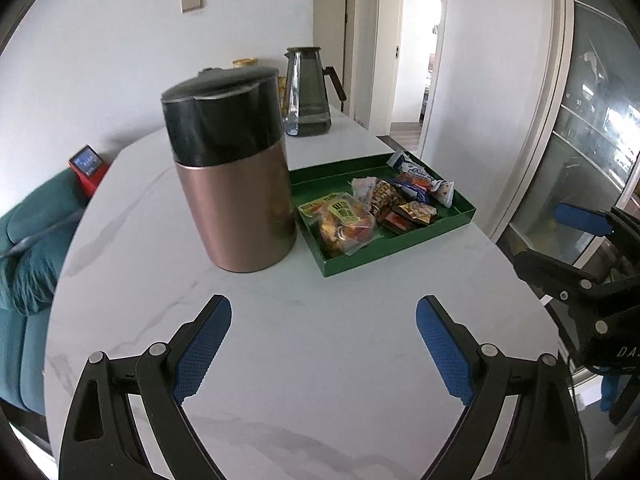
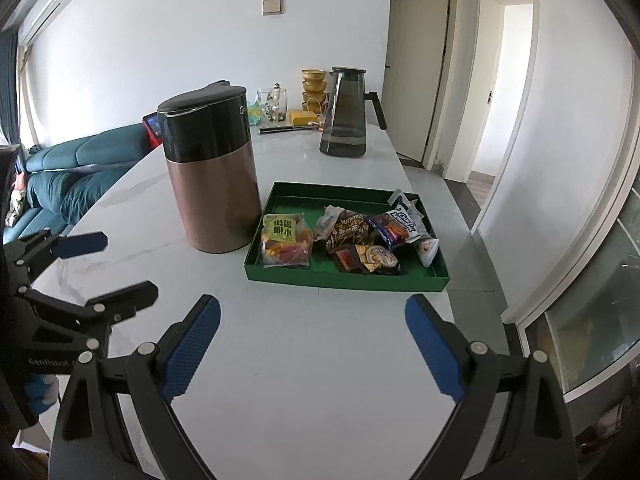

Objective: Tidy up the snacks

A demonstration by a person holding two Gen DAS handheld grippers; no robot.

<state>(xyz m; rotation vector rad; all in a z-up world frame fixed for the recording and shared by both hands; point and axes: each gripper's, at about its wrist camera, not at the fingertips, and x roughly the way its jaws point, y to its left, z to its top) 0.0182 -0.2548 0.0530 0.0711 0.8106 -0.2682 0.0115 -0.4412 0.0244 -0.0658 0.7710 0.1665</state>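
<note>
- Holding both tools above the near part of the white marble desk [image 2: 320,360], I carry nothing: my right tool [image 2: 312,344] is spread wide with bare desk between its blue pads, and my left tool [image 1: 324,344] is released just the same.
- I read this as either the very start or a pause between picks, since no snack lies loose on the desk and neither tool touches anything.
- All the snacks sit in the green tray [image 2: 344,280], at centre frame in the right view and right of centre in the left view.
- The tray stands just beside the copper-and-black kettle [image 2: 212,176], on its right; I cannot tell whether they touch.
- Clearest among the packets are a clear bag with a yellow label [image 2: 286,242] at the tray's left, a dark brown wrapper [image 2: 348,228] in the middle, a blue-and-white pack [image 2: 398,226] toward the right, and a small gold-and-red packet [image 2: 364,258] near the front wall.
- They overlap loosely, crinkled and glossy, so I expect them to be light and slippery.
- Next, I judge, my right tool should go forward over the tray's front wall and come down on one packet, pinching a free edge without dragging its neighbours.
- A smoky glass pitcher [image 2: 346,120] stands well behind, toward the upper centre.
</note>
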